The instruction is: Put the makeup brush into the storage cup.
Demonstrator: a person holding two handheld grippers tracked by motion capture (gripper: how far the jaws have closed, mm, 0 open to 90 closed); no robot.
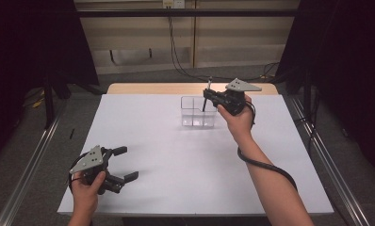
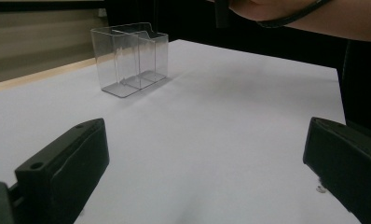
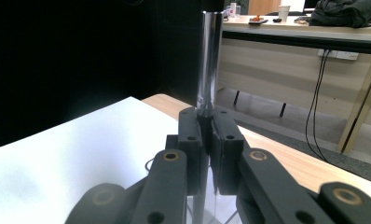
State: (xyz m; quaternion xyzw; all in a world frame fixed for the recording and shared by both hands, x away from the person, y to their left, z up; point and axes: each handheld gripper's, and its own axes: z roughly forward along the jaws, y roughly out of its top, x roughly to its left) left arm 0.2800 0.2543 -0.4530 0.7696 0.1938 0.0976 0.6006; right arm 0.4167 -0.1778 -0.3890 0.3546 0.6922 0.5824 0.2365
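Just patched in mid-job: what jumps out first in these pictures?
The right gripper stands over the far middle of the white table, its jaws shut on a slim upright pen-like stick, shiny at the top, above a clear divided container. Whether the stick's tip is inside the container is hard to tell. The left gripper waits open at the near left corner, with nothing between its jaws.

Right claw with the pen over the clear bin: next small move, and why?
Probably lower it straight down. The right claw is shut on the pen, held upright with its lower end at the rim of the clear bin, not yet released. The left claw rests open, well away.
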